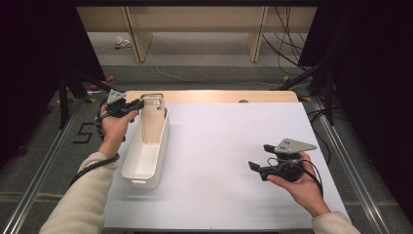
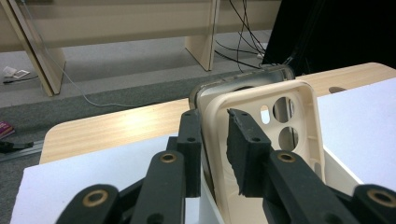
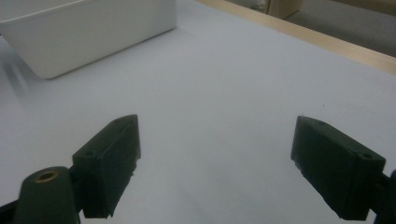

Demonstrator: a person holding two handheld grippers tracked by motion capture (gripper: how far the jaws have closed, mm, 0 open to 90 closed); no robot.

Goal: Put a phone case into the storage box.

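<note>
- Up at the left of the high view, the left gripper (image 1: 131,106) meets a beige phone case (image 1: 152,119) standing in the white bin (image 1: 144,165) on the bench (image 1: 234,146).
- Seen from the left gripper view, its fingers (image 2: 245,154) straddle the case's edge, nearly clenched; contact looks loose. Judged step: setting the case down, so letting go comes next.
- Lower down in the right gripper view, the right gripper (image 3: 215,163) hangs released over bare bench.

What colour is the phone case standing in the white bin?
Cream-beige phone case; clearest in the left gripper view.
</note>
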